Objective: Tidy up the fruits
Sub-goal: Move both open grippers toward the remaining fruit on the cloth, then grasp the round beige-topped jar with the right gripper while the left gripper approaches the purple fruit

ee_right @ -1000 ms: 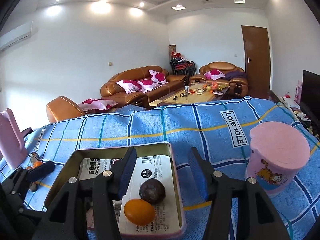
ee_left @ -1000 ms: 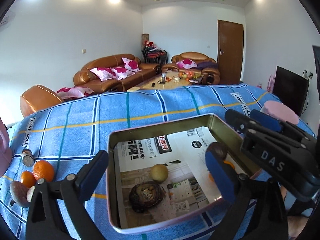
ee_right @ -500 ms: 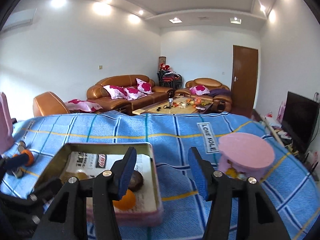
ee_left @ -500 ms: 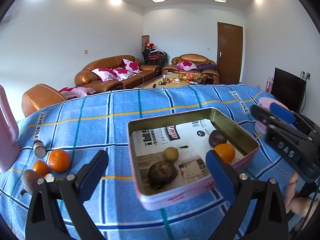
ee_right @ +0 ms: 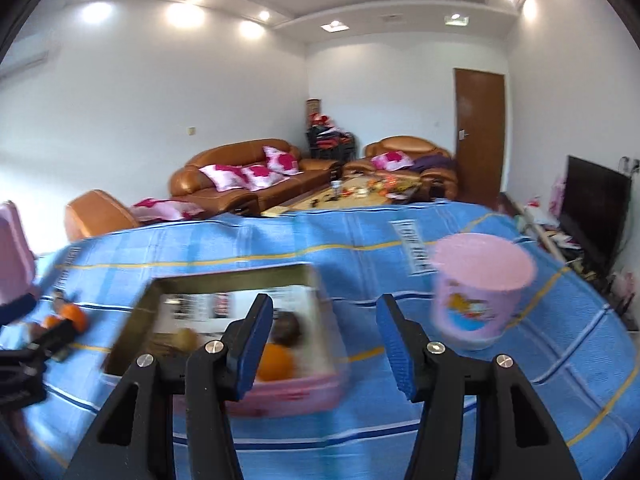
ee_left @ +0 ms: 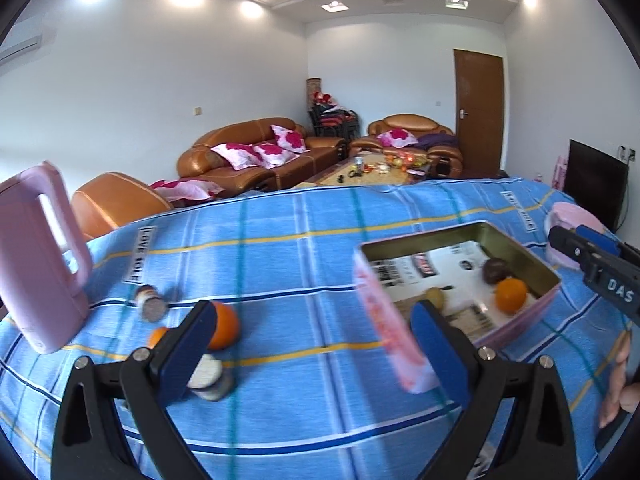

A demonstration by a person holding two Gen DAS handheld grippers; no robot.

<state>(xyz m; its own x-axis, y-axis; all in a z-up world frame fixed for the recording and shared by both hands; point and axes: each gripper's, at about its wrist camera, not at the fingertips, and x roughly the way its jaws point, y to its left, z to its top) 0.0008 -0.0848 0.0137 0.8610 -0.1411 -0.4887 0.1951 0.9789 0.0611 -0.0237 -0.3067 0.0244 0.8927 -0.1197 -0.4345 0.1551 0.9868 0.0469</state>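
**Loose fruit lies nearest the left tongs**

The left tongs [ee_left: 308, 344] stand apart, empty. The loose oranges [ee_left: 224, 326] lie at lower left of the left wrist view, just behind the tongs' left finger on the blue-checked desk [ee_left: 288, 256]. The tin tray [ee_left: 532, 264] with sorted fruit sits right of centre. The right tongs [ee_right: 324, 340], also apart and empty, hover by the tray, farther from the oranges.

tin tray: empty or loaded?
Loaded. The tin tray holds an orange, a dark round fruit and a yellowish one on its paper lining.
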